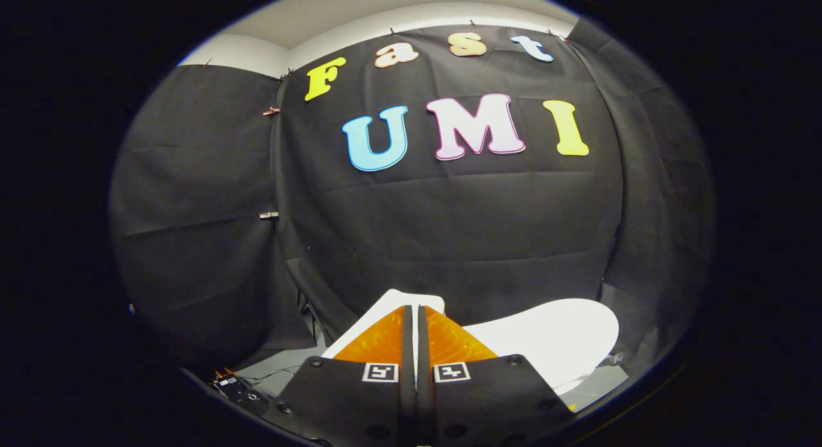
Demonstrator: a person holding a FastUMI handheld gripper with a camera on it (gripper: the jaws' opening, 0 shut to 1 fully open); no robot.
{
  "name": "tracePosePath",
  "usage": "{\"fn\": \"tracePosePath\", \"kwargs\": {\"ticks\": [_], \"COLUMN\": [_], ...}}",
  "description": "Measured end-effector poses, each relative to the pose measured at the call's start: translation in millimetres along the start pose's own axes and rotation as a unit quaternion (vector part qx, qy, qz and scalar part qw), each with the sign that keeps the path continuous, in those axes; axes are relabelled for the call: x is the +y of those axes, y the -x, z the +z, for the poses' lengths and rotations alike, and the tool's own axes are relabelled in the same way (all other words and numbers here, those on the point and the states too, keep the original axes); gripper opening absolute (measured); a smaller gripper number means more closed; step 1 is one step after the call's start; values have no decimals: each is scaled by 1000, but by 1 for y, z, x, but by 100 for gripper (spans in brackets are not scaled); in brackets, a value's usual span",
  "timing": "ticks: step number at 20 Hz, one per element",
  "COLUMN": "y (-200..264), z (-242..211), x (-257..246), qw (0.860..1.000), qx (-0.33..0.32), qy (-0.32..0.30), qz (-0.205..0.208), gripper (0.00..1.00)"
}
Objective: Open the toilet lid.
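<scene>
Just past the fingertips sits the toilet (385,312), white, with its tank part straight ahead of the gripper (416,312) and mostly hidden by the fingers. Toilet lid (552,341) is down flat, closed, so the bowl inside can't be seen. Its long axis runs from the tank out to the right, rounded front end pointing right. Jaws are pretty much closed, only a thin slit between them, nothing gripped. Some cables and a small gadget (234,386) lie on the grey floor (282,373), left of the fingers.
</scene>
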State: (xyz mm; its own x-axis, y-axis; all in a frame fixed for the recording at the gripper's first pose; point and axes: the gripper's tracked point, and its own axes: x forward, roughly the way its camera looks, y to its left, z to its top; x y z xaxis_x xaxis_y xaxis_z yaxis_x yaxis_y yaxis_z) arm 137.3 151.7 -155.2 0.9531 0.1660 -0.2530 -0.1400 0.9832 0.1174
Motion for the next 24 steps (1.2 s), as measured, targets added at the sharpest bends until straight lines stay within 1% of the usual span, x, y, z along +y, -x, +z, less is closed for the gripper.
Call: {"fn": "tracePosePath", "kwargs": {"ticks": [4, 10, 11, 12, 13, 15, 16, 17, 19, 24], "y": [14, 32, 37, 43, 39, 44, 46, 49, 49, 52], "z": [5, -1, 1, 0, -5, -14, -22, -30, -52, -116], "x": [-40, -133, -148, -167, -187, -222, -242, -260, -293, -365], "qw": [999, 993, 992, 990, 988, 983, 980, 976, 969, 949], "qx": [-6, -14, -18, -20, -17, -13, -8, -2, 14, 56], "qy": [-20, -72, -79, -86, -92, -112, -123, -135, -162, -217], "qz": [-28, -90, -93, -112, -126, -146, -158, -168, -185, -223], "gripper": [6, 6, 9, 28, 47, 85, 90, 92, 99, 100]}}
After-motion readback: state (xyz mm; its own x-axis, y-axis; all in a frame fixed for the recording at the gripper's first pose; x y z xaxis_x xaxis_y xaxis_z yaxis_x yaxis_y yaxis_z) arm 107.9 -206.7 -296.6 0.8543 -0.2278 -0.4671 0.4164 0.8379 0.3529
